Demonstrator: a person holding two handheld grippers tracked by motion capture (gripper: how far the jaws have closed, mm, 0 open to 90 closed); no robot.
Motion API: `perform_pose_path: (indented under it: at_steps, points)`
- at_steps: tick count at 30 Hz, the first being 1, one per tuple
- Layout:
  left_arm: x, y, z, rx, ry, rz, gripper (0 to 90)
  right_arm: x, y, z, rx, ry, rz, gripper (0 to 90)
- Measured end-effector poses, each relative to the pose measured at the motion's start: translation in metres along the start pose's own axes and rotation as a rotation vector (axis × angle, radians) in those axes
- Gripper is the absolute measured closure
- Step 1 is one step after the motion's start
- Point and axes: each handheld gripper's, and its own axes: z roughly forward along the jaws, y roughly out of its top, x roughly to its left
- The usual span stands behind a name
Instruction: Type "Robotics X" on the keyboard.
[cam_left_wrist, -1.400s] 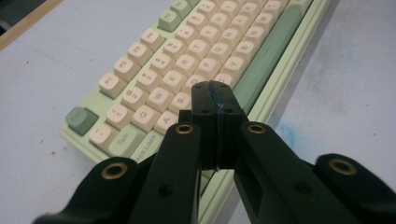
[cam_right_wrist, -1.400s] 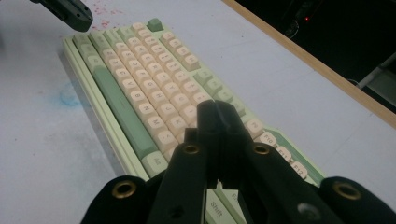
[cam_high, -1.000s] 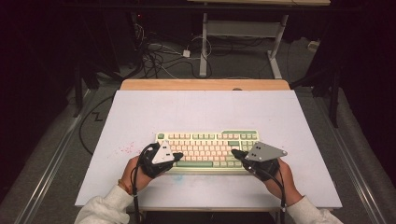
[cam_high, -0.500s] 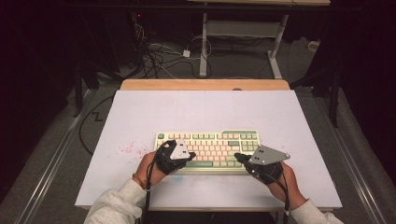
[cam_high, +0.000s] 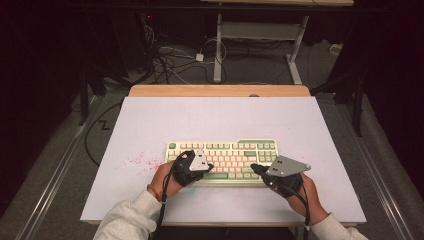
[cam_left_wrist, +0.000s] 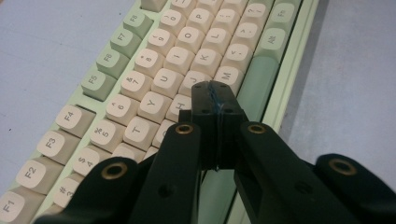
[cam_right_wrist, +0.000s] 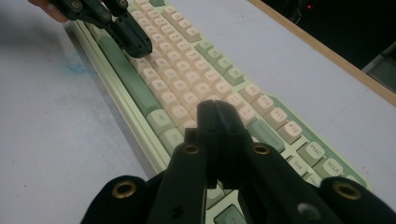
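Observation:
A cream and green keyboard (cam_high: 235, 152) lies across the middle of the white table (cam_high: 215, 120). My left gripper (cam_high: 207, 166) is shut with nothing between its jaws, its tip low over the letter keys by the green space bar (cam_left_wrist: 256, 81). In the left gripper view that tip (cam_left_wrist: 214, 91) hangs just above the keys near N and M. My right gripper (cam_high: 254, 168) is shut as well and empty, over the keyboard's right part. Its closed tip (cam_right_wrist: 215, 108) hovers above the keys near the right end of the keyboard (cam_right_wrist: 196, 79). The left gripper (cam_right_wrist: 140, 46) shows farther off there.
Faint red specks (cam_high: 142, 161) mark the table left of the keyboard. A wooden strip (cam_high: 220, 90) runs along the table's far edge. Beyond it stand dark cables (cam_high: 170, 60) on the floor and a white frame (cam_high: 260, 35). A blue smudge (cam_right_wrist: 77, 65) sits beside the keyboard.
My left gripper has slid to the right along the keyboard's front, from its left end to over the letter keys. The right gripper has stayed where it was.

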Motion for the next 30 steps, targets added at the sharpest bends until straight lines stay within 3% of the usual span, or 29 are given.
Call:
perform_pose_path:
  at_steps: [11,26,30]
  points:
    - [-0.0001,-0.0015,0.0051,0.03,-0.004,0.006,87.7,0.0012,0.0006,0.0003,0.001,0.006,-0.009,90.0]
    - [0.0003,-0.002,0.005,0.031,0.002,0.007,87.6,0.0022,0.0,0.0023,0.009,0.012,-0.015,90.0]
    - [0.0012,-0.0025,0.0073,0.047,-0.015,0.002,87.8,0.0025,-0.0001,0.0031,0.017,0.016,-0.013,90.0]
